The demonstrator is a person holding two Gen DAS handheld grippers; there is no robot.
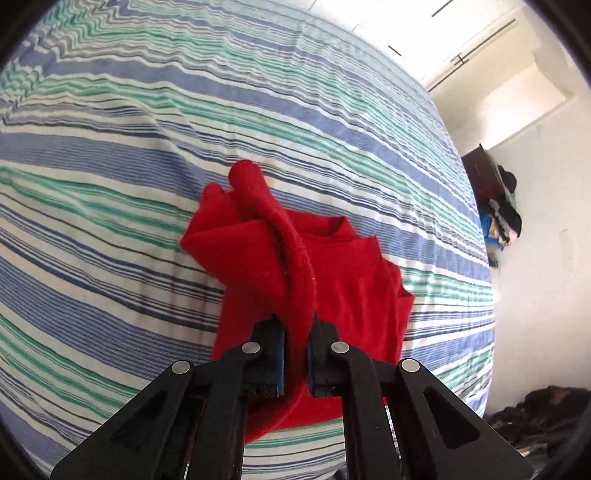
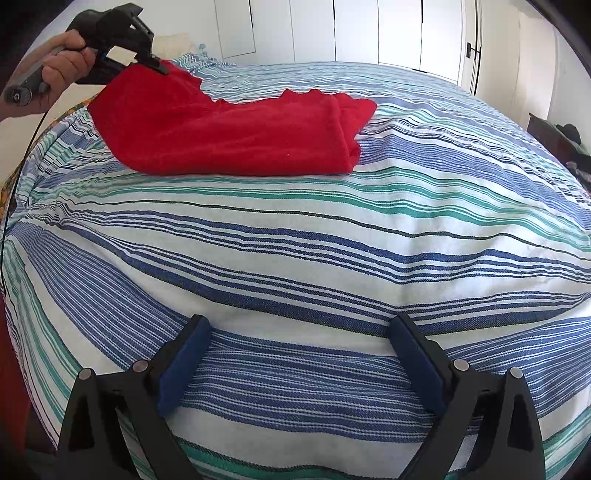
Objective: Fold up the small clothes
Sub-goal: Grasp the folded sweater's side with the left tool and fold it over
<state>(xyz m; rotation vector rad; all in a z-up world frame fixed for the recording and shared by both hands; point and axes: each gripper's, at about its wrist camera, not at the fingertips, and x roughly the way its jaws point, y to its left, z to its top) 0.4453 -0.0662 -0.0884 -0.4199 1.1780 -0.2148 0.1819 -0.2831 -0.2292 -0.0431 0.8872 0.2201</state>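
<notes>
Up near the far left corner of the striped bed (image 2: pixel 295 258), the red garment (image 2: pixel 229 136) lies bunched, one edge lifted and pinched tight in the left gripper (image 1: pixel 295 328), whose jaws are closed on the fabric. Nearer, the right gripper (image 2: pixel 299 365) hangs wide open and empty over bare sheet, well apart from the cloth. White closet doors (image 2: pixel 369 29) stand beyond the bed's far edge, with a dark pile of clothes (image 1: pixel 506 206) by the wall.

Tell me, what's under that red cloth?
The red cloth lies on the striped bedspread; its near-left end is lifted, pinched in the left gripper. Whatever lies beneath the folded part is covered, so anything tucked there cannot be seen.
</notes>
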